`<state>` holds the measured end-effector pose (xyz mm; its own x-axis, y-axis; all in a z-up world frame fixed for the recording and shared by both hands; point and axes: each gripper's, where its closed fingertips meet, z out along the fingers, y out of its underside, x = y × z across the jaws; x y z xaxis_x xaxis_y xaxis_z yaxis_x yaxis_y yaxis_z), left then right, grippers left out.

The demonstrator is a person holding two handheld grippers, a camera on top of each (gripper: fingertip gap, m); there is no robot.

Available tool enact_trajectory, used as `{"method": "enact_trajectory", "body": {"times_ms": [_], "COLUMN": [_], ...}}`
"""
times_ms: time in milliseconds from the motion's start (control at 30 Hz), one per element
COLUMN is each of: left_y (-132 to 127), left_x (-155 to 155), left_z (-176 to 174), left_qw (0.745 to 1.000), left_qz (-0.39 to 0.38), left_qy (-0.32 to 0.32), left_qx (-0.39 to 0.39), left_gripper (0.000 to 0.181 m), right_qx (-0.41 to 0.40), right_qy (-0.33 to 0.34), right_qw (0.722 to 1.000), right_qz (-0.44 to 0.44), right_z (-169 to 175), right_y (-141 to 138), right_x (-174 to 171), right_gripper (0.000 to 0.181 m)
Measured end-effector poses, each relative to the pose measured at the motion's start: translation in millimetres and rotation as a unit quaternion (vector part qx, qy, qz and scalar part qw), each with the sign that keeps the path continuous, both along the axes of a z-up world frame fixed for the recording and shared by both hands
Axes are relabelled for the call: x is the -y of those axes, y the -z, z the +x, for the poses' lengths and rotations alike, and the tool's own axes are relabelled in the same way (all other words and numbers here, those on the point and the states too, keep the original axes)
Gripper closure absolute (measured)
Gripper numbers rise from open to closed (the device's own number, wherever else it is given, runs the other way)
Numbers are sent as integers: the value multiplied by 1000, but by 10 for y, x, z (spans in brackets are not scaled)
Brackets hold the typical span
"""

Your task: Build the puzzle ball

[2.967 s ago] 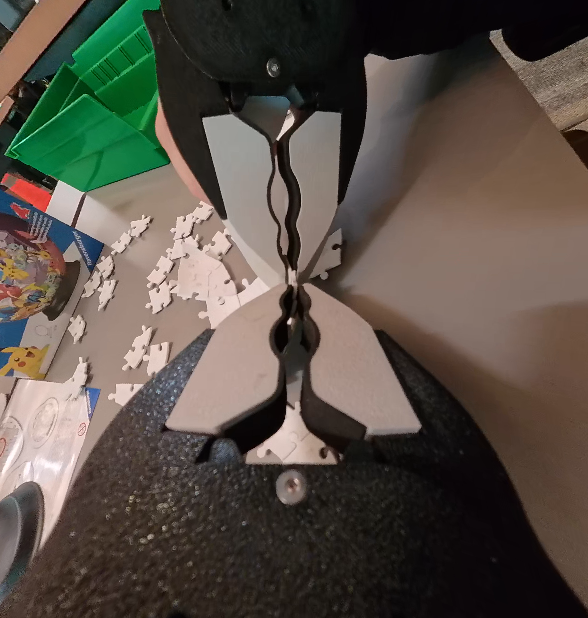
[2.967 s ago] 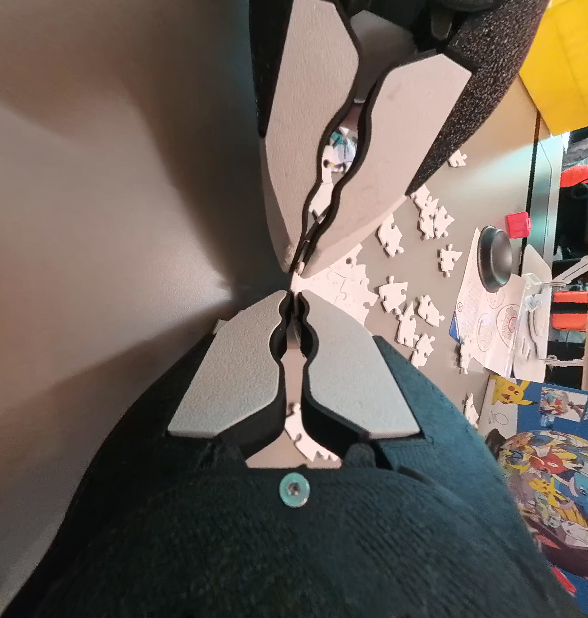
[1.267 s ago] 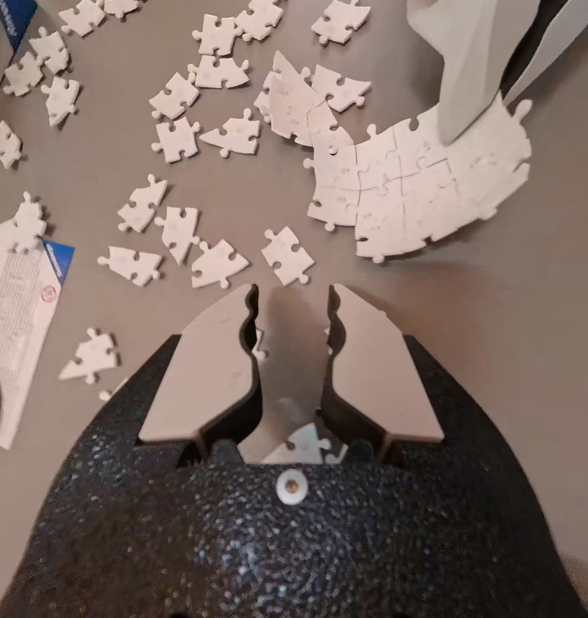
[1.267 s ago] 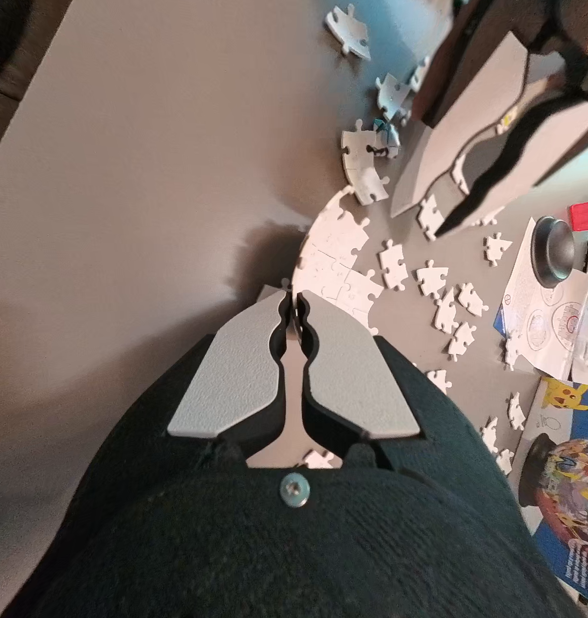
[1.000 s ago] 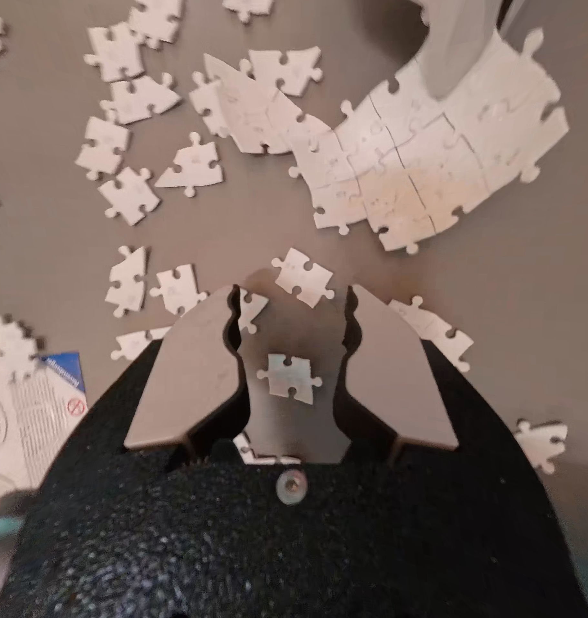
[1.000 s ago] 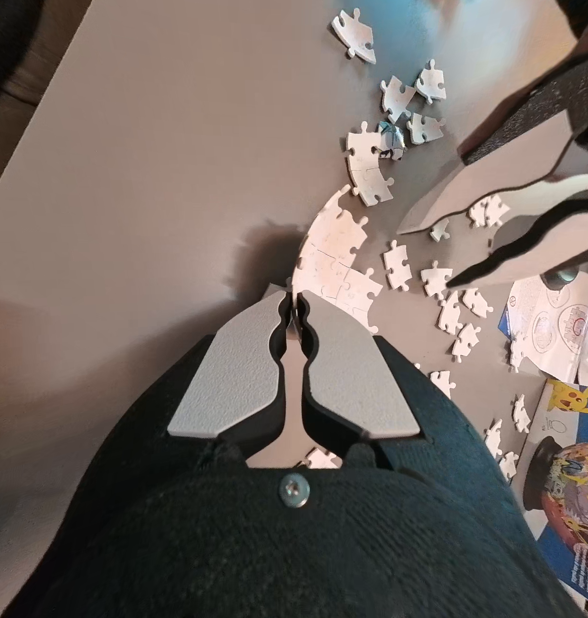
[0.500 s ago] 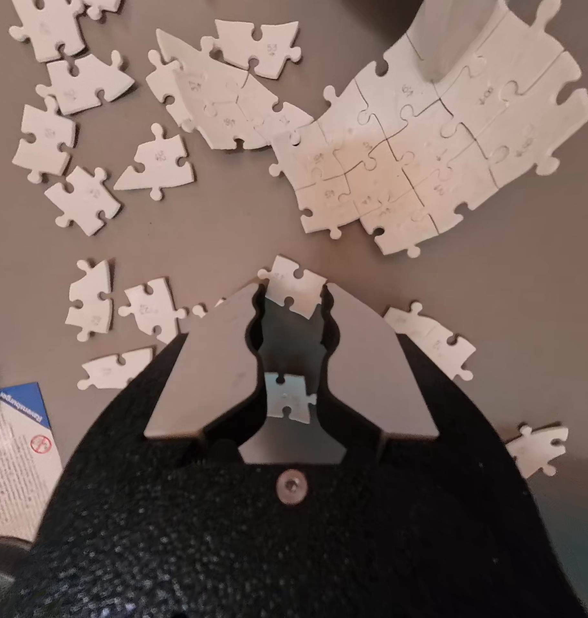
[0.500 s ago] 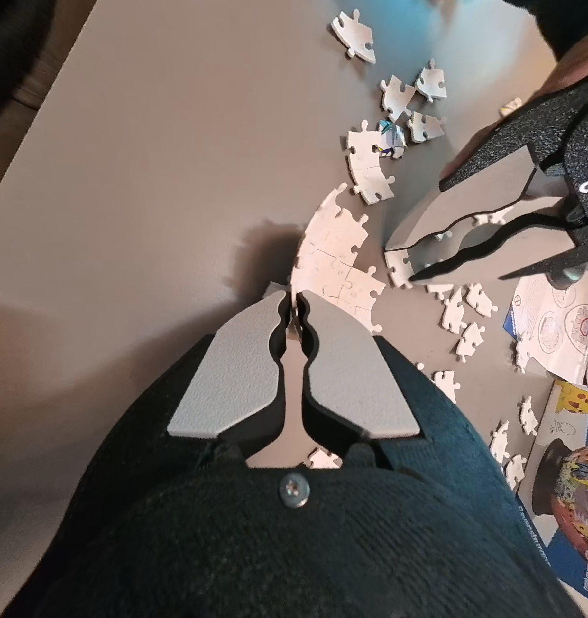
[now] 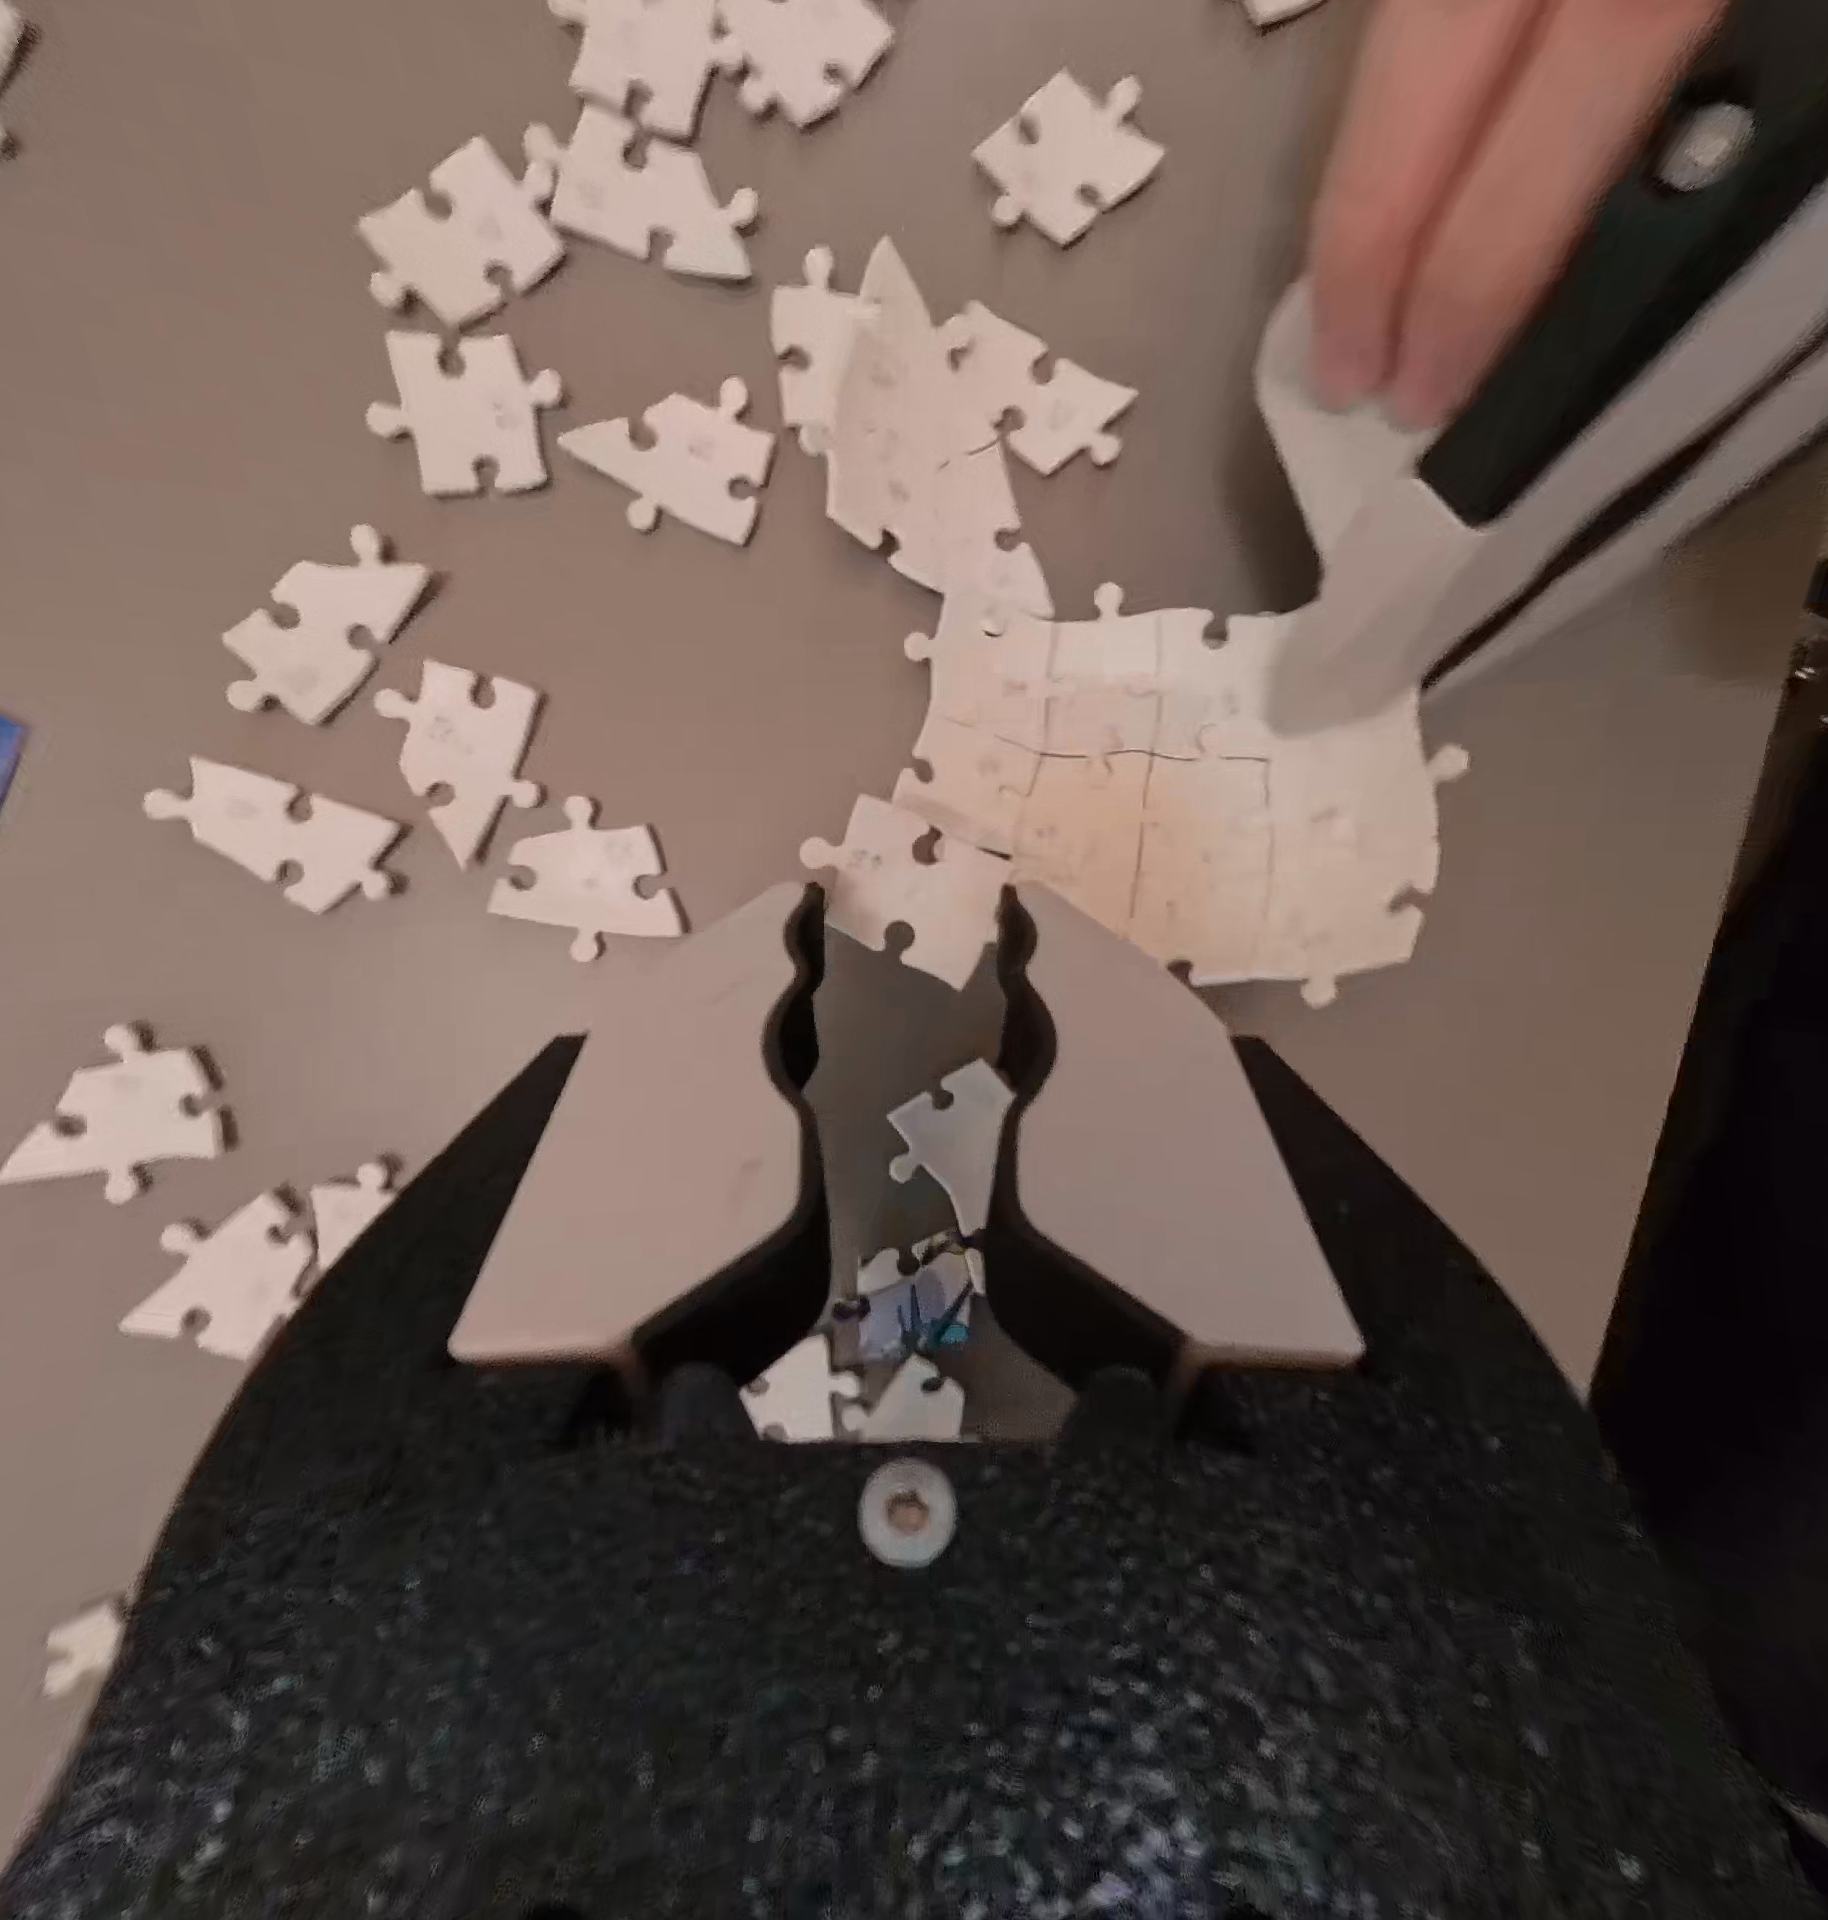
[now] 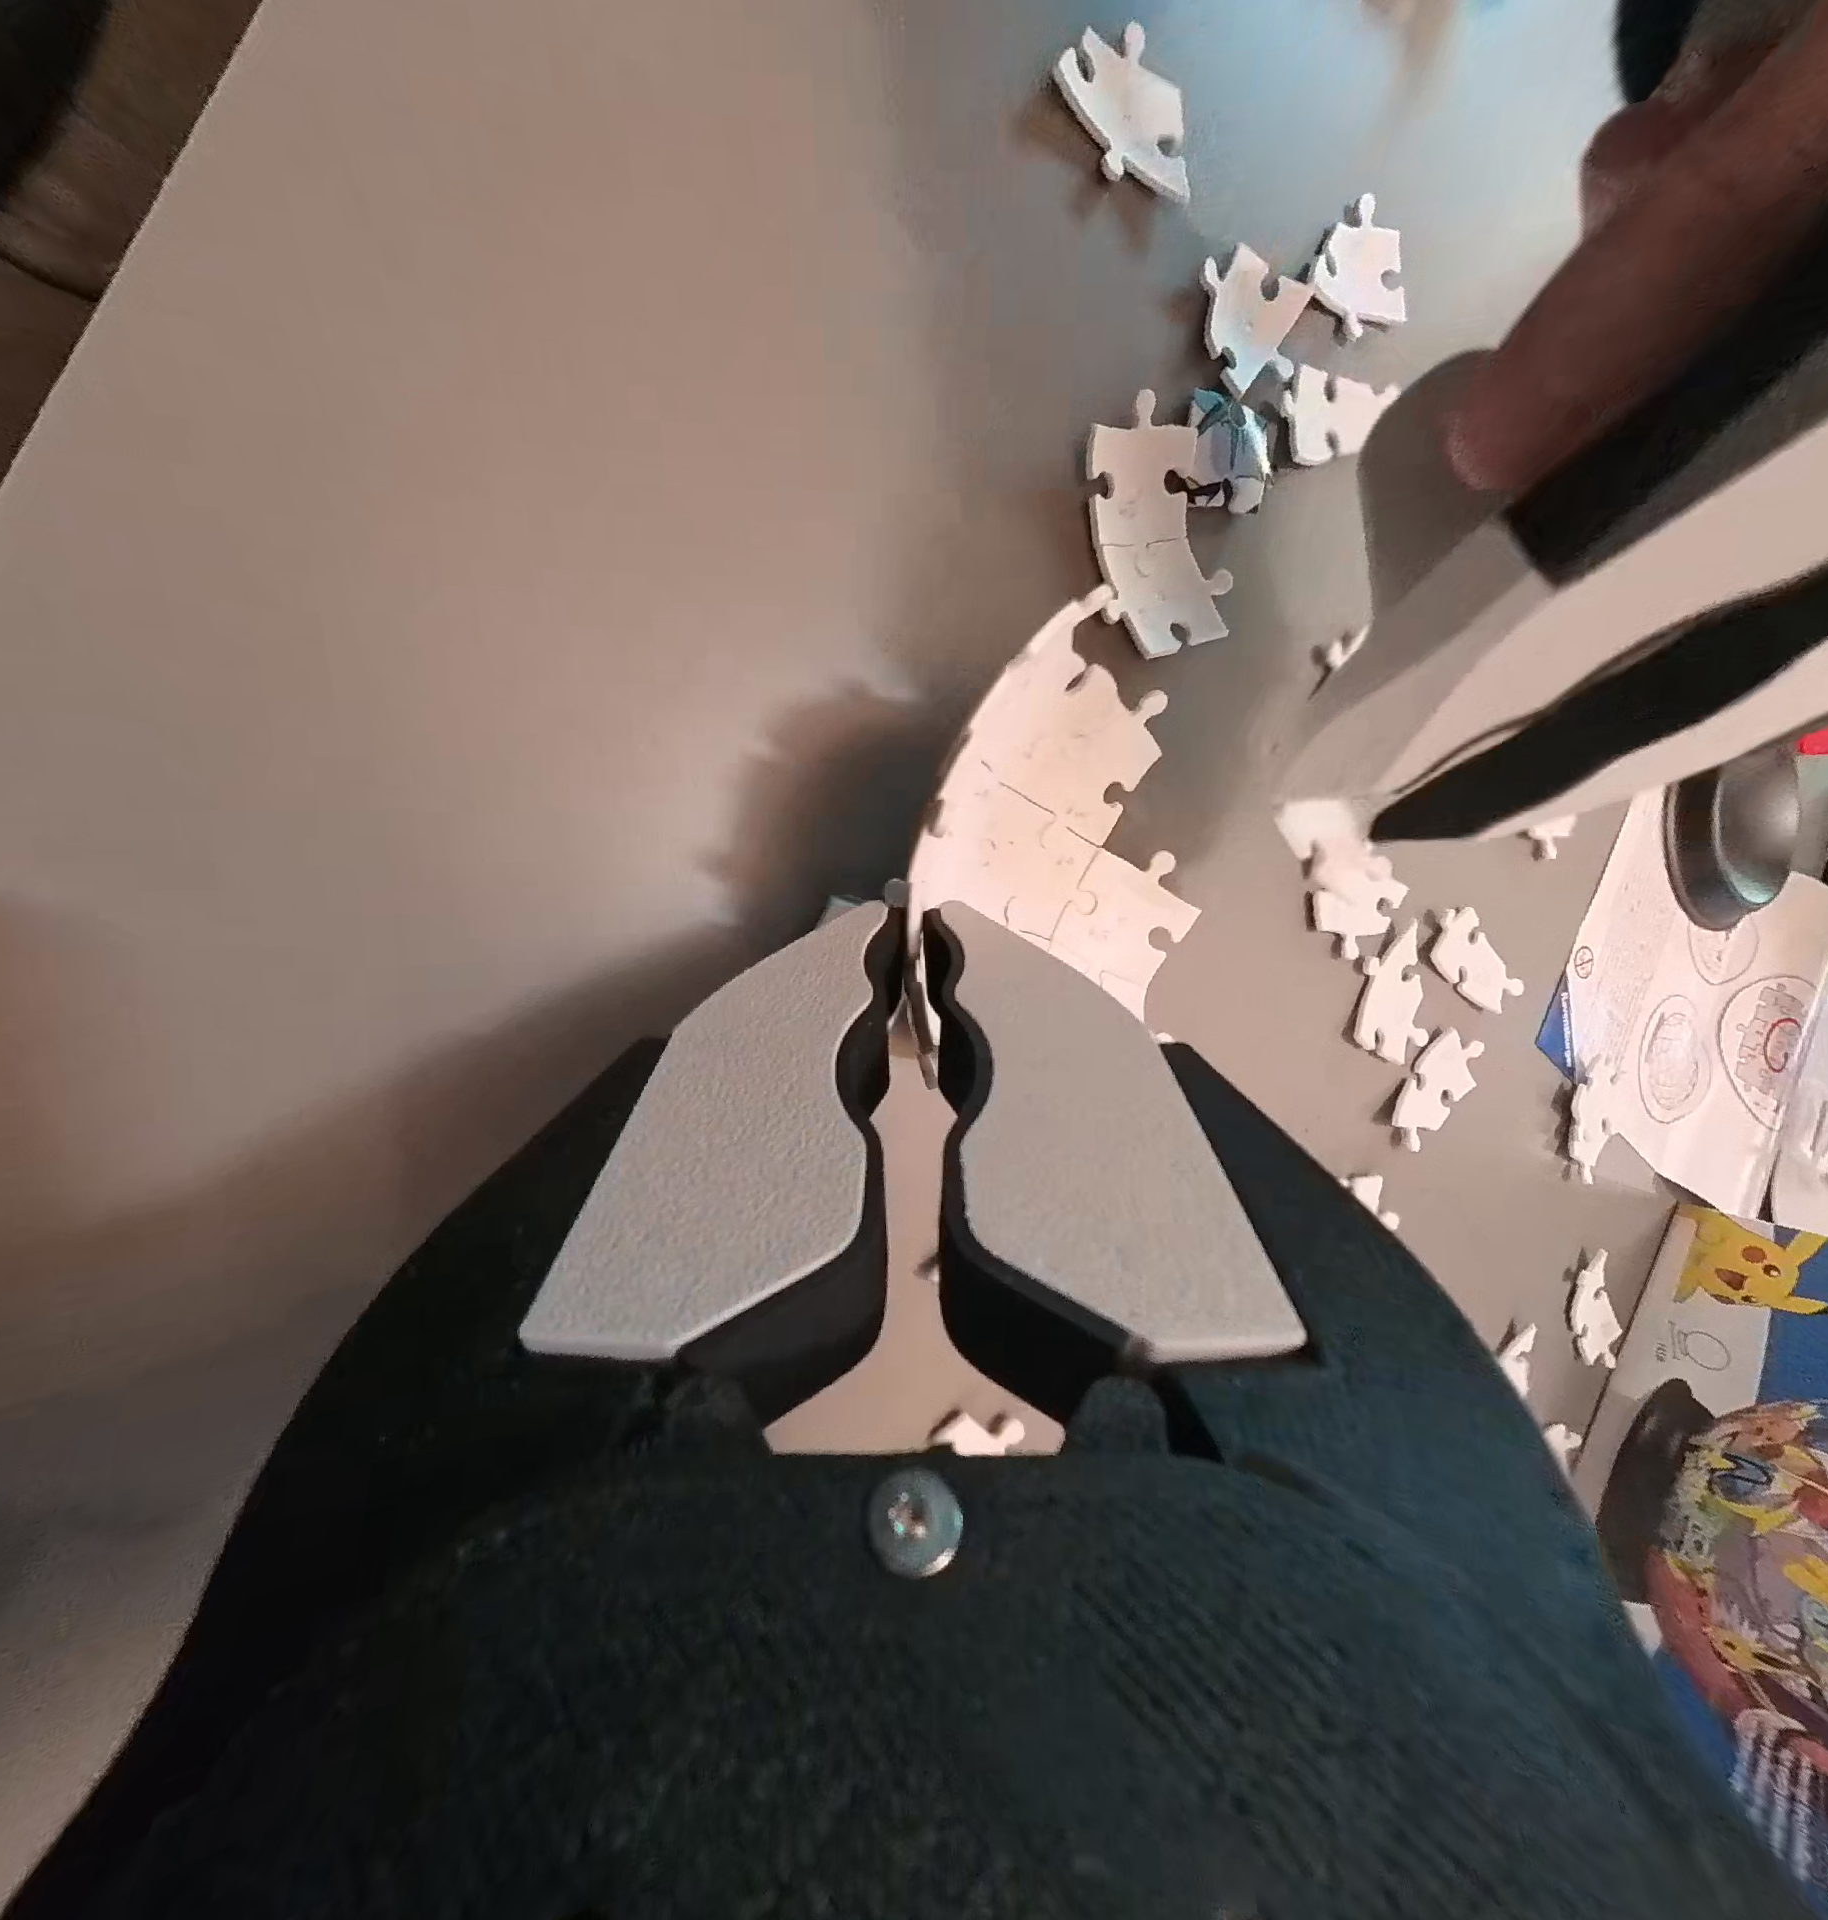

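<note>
My left gripper is shut on a loose white puzzle piece, pinched across its width between the tips. The piece sits right at the lower left edge of the assembled curved section. My right gripper is shut on the rim of that assembled section and holds it tilted above the grey table. In the left wrist view the right gripper comes in from the upper right. In the right wrist view the left gripper holds its piece a little to the right of the section.
Several loose white pieces lie face down on the table. A short joined strip and a face-up printed piece lie farther off. An instruction sheet, a dark stand and the puzzle box are at the right. One gripper's finger ends stand about 9 cm off the other's.
My left gripper let go near the section, opened over the loose pieces, closed on one and carried it to the section's edge. The right gripper kept its hold on the section.
</note>
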<state>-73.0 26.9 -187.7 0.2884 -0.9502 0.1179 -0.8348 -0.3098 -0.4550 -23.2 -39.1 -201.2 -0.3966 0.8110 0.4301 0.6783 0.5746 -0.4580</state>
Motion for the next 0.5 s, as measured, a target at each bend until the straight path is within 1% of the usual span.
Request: {"method": "enact_trajectory", "body": {"times_ms": [33, 133, 267, 367, 500], "left_y": [11, 37, 202, 277, 335], "left_x": [24, 93, 87, 165, 177], "left_z": [10, 60, -18, -13, -15], "left_qw": [1000, 998, 993, 989, 987], "left_qz": [-11, -40, -74, -109, -118], "left_qy": [-8, -20, -50, -56, -70], "left_qx": [-17, -37, -77, -81, -87], "left_gripper": [150, 150, 150, 150, 150], "right_qx": [3, 14, 33, 49, 79], "right_qy": [-1, -1, -14, -31, -57], "right_qw": [1000, 1000, 999, 998, 995], "right_qz": [1, 2, -2, -12, -16], "right_z": [-5, -8, 2, -5, -26], "right_y": [-8, -36, -52, -65, -88], "right_x": [-3, -22, -17, 6, 17], "right_gripper": [178, 178, 178, 178, 178]}}
